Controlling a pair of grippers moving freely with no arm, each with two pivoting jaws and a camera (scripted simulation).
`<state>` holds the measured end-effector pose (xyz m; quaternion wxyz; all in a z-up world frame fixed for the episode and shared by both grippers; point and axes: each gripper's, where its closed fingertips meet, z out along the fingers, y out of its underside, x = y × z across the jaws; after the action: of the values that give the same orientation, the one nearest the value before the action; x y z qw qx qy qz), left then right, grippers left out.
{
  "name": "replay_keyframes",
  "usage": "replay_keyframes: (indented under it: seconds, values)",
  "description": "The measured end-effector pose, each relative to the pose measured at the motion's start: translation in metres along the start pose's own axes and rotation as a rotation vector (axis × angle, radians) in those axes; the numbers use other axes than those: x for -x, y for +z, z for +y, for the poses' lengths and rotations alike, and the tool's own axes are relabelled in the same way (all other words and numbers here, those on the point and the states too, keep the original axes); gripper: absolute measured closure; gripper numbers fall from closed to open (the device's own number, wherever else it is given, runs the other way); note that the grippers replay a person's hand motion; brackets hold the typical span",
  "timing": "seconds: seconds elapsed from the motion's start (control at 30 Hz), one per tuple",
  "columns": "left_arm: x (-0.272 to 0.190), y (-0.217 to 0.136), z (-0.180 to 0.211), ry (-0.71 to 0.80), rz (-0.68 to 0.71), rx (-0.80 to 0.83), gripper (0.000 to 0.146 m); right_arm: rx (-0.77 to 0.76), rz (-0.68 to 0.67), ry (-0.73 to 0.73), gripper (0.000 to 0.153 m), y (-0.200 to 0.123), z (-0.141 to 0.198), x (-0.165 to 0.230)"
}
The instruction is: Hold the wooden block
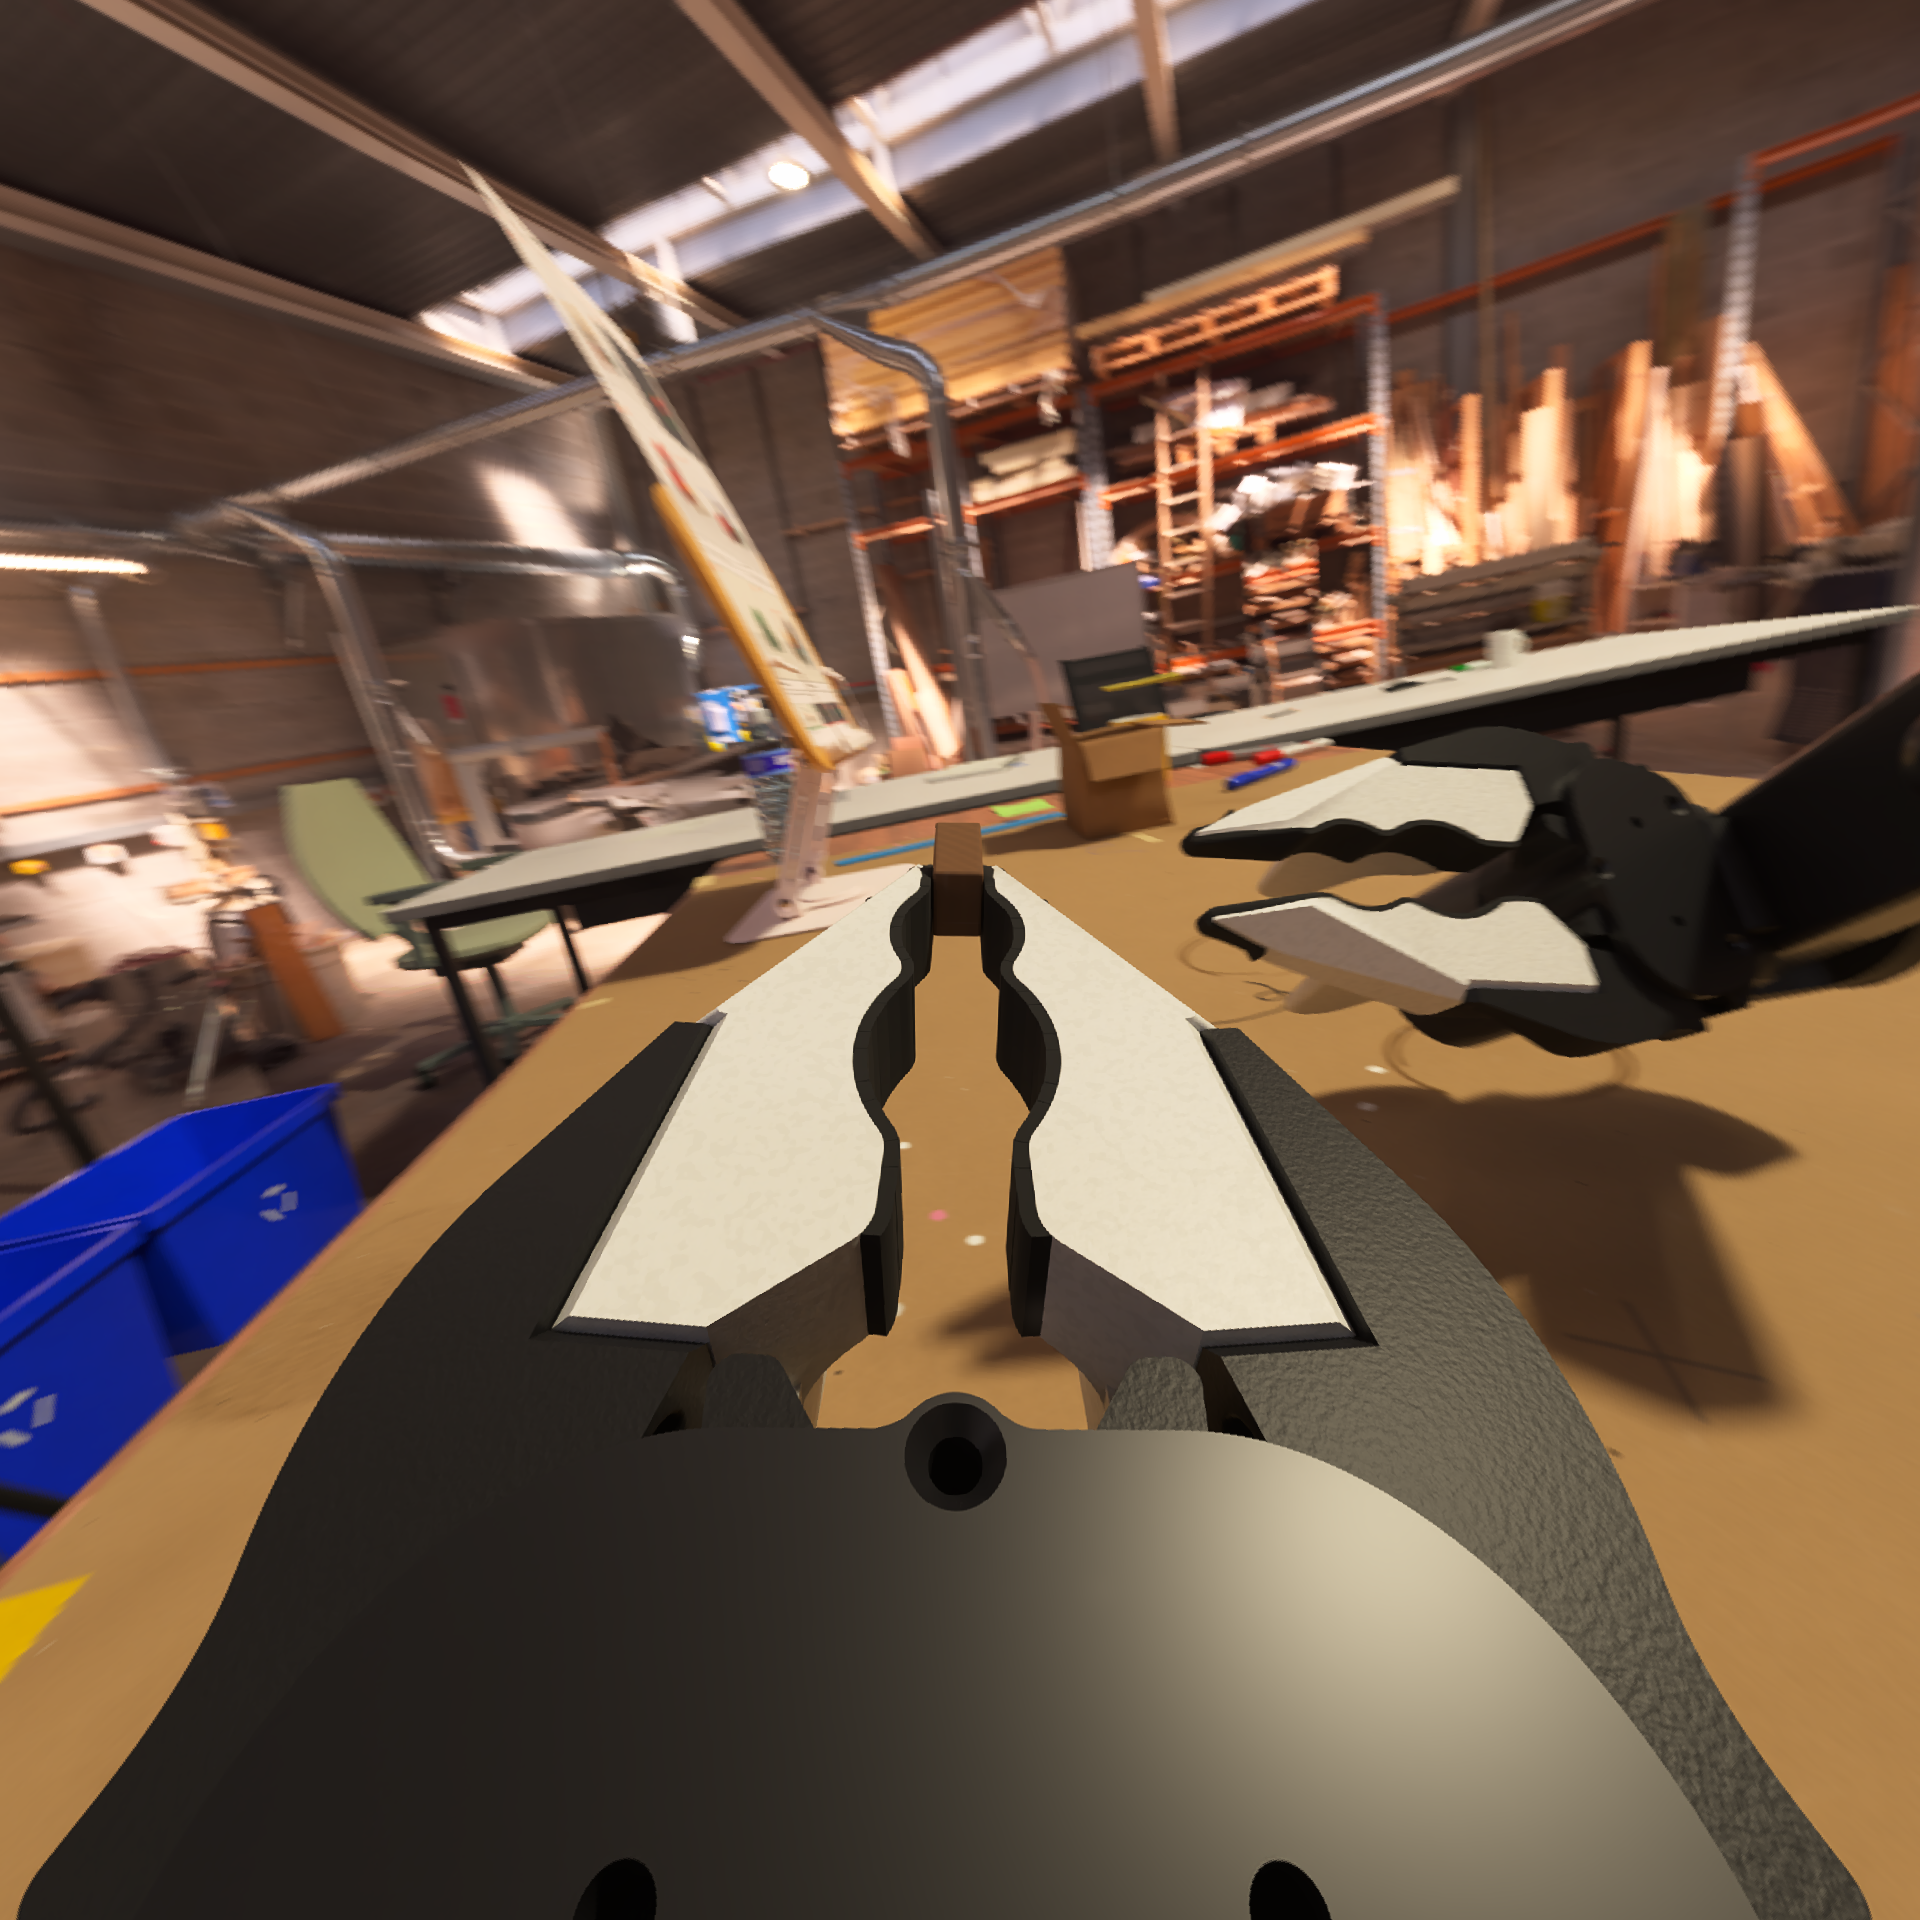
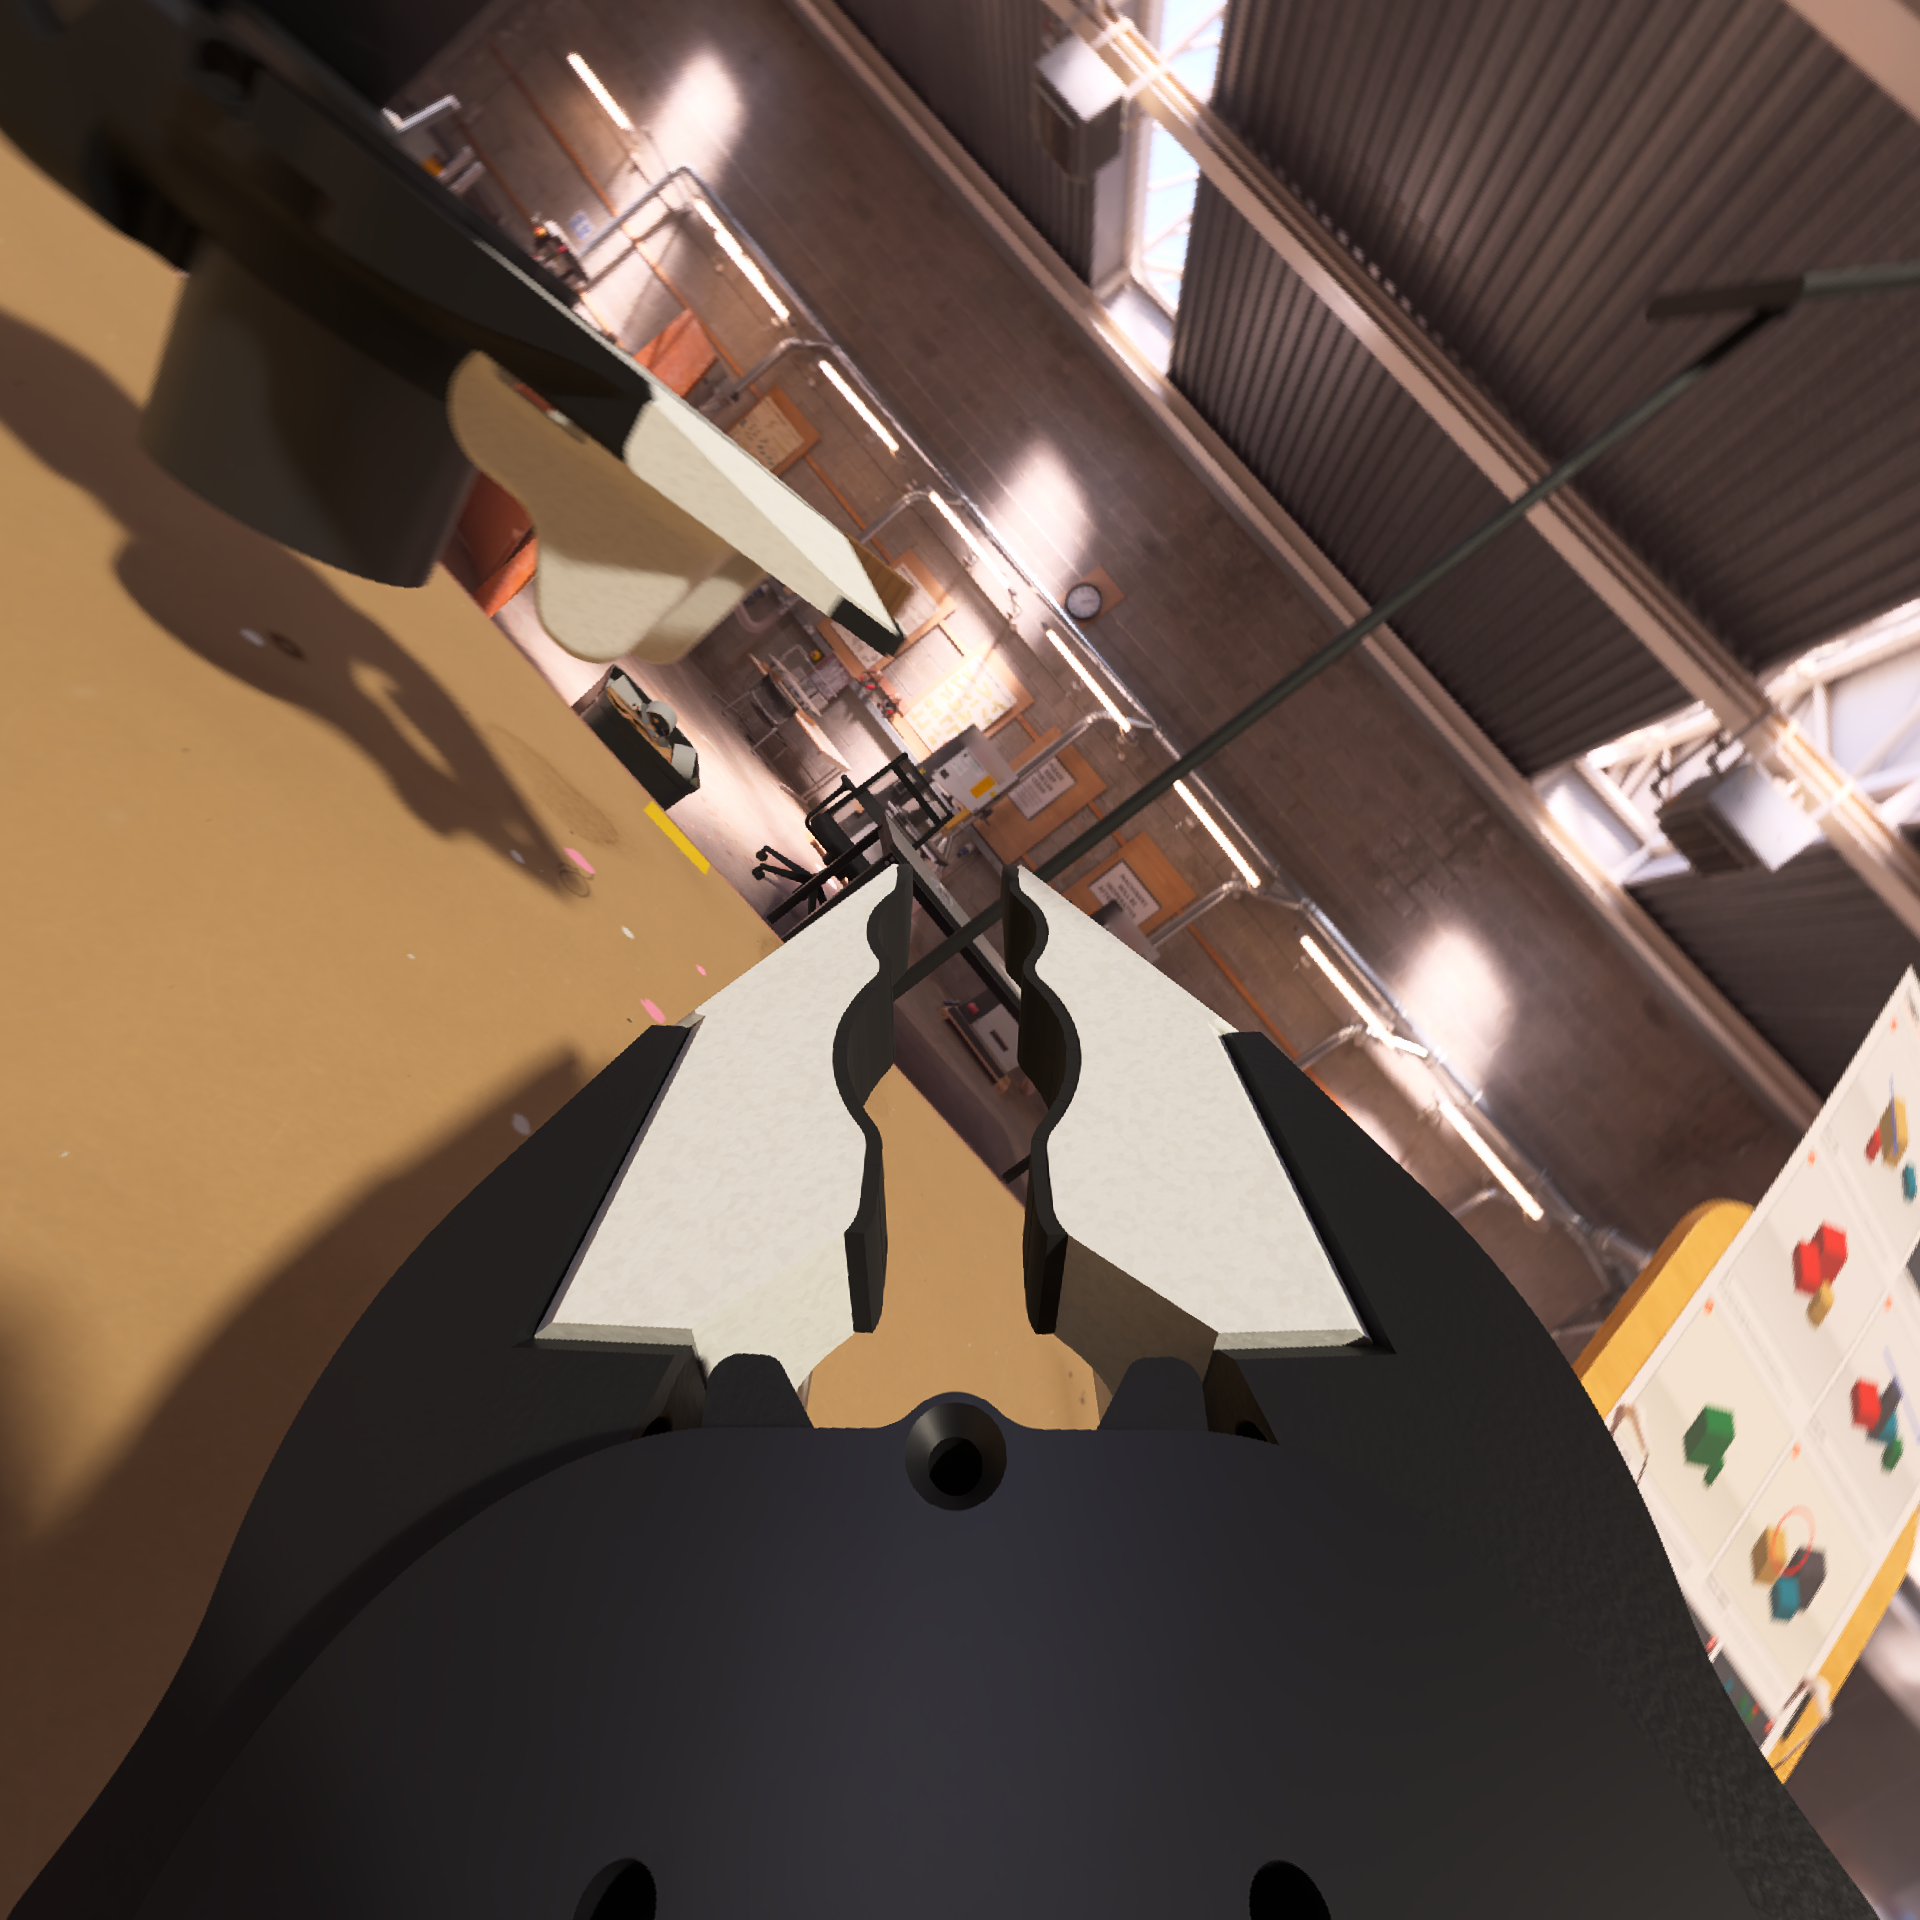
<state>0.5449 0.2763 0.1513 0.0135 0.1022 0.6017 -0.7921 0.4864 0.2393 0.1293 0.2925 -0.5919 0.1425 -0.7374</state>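
The wooden block (image 1: 957, 883) is a small brown upright piece pinched between the tips of my left gripper (image 1: 957, 896), above the brown table (image 1: 1351, 1195). My right gripper (image 1: 1210, 883) floats to the right of the block, turned on its side, open and empty, its tips a short way from the block. In the right wrist view my right gripper (image 2: 956, 883) has nothing between its jaws. One white finger (image 2: 727, 499) of the left gripper shows at the upper left there; the block is hidden in that view.
A picture board on a stand (image 1: 727, 582) rises behind the block and also shows in the right wrist view (image 2: 1787, 1403). A cardboard box (image 1: 1117, 774) stands at the table's far side. Blue bins (image 1: 208, 1226) sit beyond the left table edge.
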Motion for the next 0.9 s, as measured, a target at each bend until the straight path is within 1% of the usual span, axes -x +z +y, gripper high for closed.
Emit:
replay_keyframes:
  seconds: [0.1, 0.17, 0.33, 0.4, 0.7, 0.9]
  values:
    - [0.015, -0.006, 0.002, 0.062, -0.106, 0.005, 0.139, 0.017, 0.04, 0.09, 0.136, -0.001, 0.009, -0.012]
    - [0.019, -0.007, 0.008, 0.128, -0.144, 0.041, 0.139, 0.029, 0.056, 0.13, 0.136, -0.002, 0.014, -0.017]
    - [0.018, -0.004, 0.025, 0.305, -0.163, 0.147, 0.139, 0.044, 0.065, 0.169, 0.138, -0.002, 0.02, -0.019]
    - [0.016, -0.003, 0.029, 0.344, -0.164, 0.168, 0.139, 0.049, 0.065, 0.17, 0.138, -0.001, 0.021, -0.019]
    - [0.022, -0.007, 0.028, 0.303, -0.184, 0.155, 0.139, 0.07, 0.072, 0.195, 0.14, -0.001, 0.027, -0.021]
    - [0.019, -0.008, 0.03, 0.304, -0.176, 0.16, 0.139, 0.08, 0.076, 0.207, 0.14, -0.002, 0.03, -0.022]
